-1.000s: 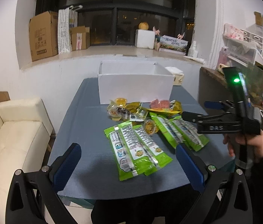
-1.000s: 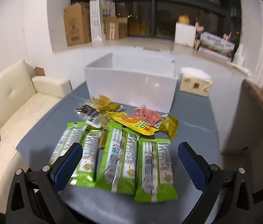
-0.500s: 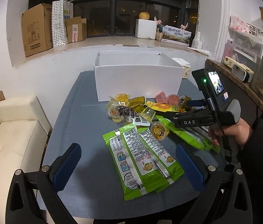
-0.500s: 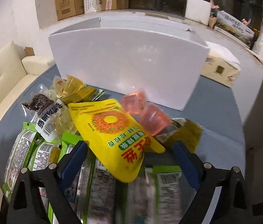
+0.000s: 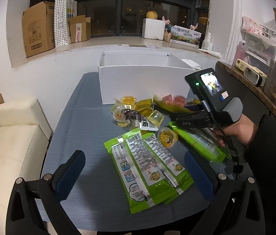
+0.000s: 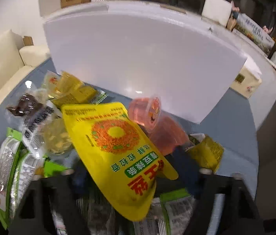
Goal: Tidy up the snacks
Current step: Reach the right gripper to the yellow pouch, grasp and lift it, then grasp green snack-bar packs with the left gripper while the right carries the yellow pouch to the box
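In the left wrist view, the left gripper (image 5: 135, 173) hung low in the frame with its jaws spread wide and nothing between its blue pads (image 5: 70, 173), above the grey-blue table (image 5: 83, 137). 3 green snack packets (image 5: 147, 168) lay fanned out at centre, just beyond and between the pads. A small fruit jelly cup (image 5: 167, 138) sat touching their upper right edge. Further up, a cluster of yellow jelly cups and small wrapped snacks (image 5: 136, 113) lay just in front of the white box (image 5: 143, 82), which stood open at the far end of the table. At the right of the frame a hand (image 5: 235, 132) in a dark sleeve held the right gripper (image 5: 177, 118), pointed left and down over more green packets (image 5: 198, 143) and the snack pile. In the right wrist view, the right gripper (image 6: 136, 178) filled the bottom of the frame, its jaws having just been closing, with the yellow snack pouch (image 6: 116, 152) between them; whether the pads already pressed on it could not be told, since the pouch hid them. 2 pink jelly cups (image 6: 157, 125) lay at the pouch's upper right, a dark wrapped snack (image 6: 28, 109) at left, and the white box wall rose behind across the upper centre
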{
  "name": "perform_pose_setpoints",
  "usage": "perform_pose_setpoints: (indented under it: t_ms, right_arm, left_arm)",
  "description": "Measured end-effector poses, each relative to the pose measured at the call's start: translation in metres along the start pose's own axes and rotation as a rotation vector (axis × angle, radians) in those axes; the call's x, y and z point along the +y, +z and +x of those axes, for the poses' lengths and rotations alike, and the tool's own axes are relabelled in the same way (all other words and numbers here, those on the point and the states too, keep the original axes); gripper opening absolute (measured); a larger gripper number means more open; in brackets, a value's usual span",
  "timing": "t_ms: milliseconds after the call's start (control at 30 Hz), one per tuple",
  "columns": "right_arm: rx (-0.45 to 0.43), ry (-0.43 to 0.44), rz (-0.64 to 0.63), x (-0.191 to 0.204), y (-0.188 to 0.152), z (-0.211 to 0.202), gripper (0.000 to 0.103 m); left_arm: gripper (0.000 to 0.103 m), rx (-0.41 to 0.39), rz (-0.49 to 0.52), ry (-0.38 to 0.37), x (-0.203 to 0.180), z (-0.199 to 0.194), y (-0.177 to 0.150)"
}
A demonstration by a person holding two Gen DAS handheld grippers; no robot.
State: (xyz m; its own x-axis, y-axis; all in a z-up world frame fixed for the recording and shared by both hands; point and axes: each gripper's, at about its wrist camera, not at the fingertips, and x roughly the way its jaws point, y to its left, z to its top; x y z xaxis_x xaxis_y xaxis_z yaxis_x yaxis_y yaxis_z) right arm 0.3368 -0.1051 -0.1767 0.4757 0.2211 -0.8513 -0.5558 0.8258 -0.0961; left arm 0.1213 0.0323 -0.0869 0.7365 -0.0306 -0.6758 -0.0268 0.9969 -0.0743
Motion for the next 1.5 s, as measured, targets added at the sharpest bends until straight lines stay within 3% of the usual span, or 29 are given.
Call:
perform_pose_setpoints:
  t_ms: [33,67,167,467,567,667,833,1000,1067,1100,1133,1233,1500]
  right_arm:
    - [-0.006,0.025,0.006,-0.001,0.002,0.000,0.038]
    - [-0.002,0.033,0.015,-0.002,0.003,-0.001,0.035]
    - [-0.018,0.103,0.030,-0.005,0.002,-0.007,0.033]
    - [-0.123,0.138,0.108,-0.012,-0.014,-0.064,0.032]
    - [-0.171,0.172,0.167,-0.028,-0.030,-0.098,0.031]
    - [-0.203,0.153,0.175,-0.026,-0.047,-0.121,0.029]
    - [-0.189,0.165,0.180,-0.014,-0.064,-0.113,0.028]
    - [-0.212,0.194,0.246,-0.025,-0.085,-0.119,0.028]
    - [-0.225,0.188,0.255,-0.026,-0.087,-0.123,0.028]
    - [-0.233,0.196,0.263,-0.027,-0.088,-0.126,0.028]
    - [-0.242,0.198,0.268,-0.028,-0.090,-0.130,0.028]
    - [-0.254,0.187,0.262,-0.026,-0.092,-0.136,0.028]
    - [-0.290,0.177,0.262,-0.025,-0.094,-0.151,0.028]
  left_arm:
    - [0.103,0.002,-0.003,0.002,0.001,0.001,0.000]
    - [0.103,0.002,-0.006,0.003,0.002,0.001,0.000]
    - [0.103,0.001,-0.008,0.005,0.004,0.002,-0.001]
    - [0.103,0.023,-0.021,0.002,0.008,0.012,-0.007]
    - [0.103,0.047,-0.036,-0.013,0.012,0.024,-0.016]
    - [0.103,0.093,-0.043,-0.002,0.013,0.043,-0.025]
    - [0.103,0.157,-0.082,0.021,0.014,0.077,-0.029]
    - [0.103,0.162,-0.095,0.029,0.006,0.092,-0.025]
    - [0.099,0.173,-0.097,0.036,0.003,0.100,-0.025]
    - [0.085,0.182,-0.097,0.042,0.001,0.103,-0.024]
    - [0.078,0.174,-0.112,0.029,0.001,0.105,-0.024]
    - [0.073,0.169,-0.131,0.063,0.002,0.105,-0.020]
    - [0.069,0.080,-0.103,0.040,0.001,0.075,-0.011]
